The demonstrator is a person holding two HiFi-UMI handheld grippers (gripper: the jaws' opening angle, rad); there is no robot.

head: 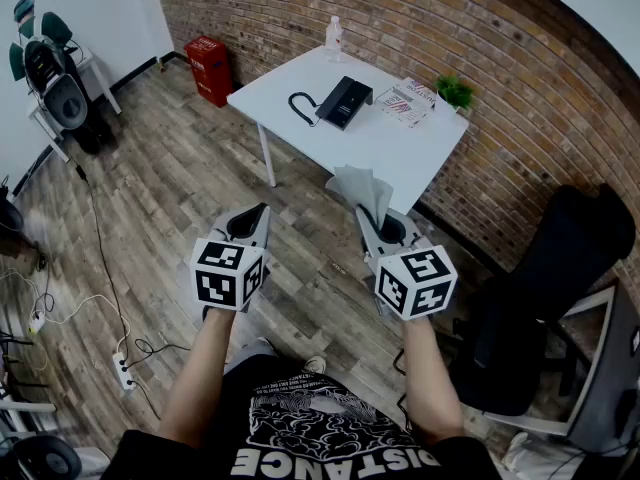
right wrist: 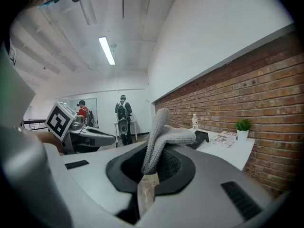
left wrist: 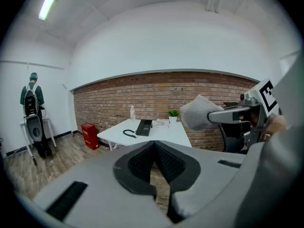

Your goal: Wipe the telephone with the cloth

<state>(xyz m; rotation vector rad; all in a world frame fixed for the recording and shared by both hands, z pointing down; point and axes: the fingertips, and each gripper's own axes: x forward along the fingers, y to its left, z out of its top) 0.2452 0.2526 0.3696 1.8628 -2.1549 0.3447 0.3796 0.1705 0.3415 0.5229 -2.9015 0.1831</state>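
Over on the left, the red box (head: 210,68) is standing on the floor against the brick wall, and any lettering on it is too small to read. The left gripper (head: 254,216) is hanging empty above the floor. Its fingers (left wrist: 137,164) are pressed together at the tips with nothing between them, probably because it has nothing to do yet.

Further along, the black telephone (head: 344,101) is lying on the white counter (head: 400,148), well apart from both grippers. Its coiled cord (head: 299,108) is curling off to its left, and a clear bottle (head: 334,36) is standing behind it. No brand is showing on the telephone.

The right gripper (head: 376,220) is pinching the grey cloth (head: 362,186) by its lower end, so the loose part is poking up and flopping over ahead of the fingers, ready to meet the telephone first.

Right of the telephone, a printed magazine (head: 405,103) is lying by a small potted plant (head: 455,92), but its text is too fine to read. The gripper cubes are carrying only black-and-white square markers. The person's black shirt is showing the word "DISTANCE", upside down from the head view.
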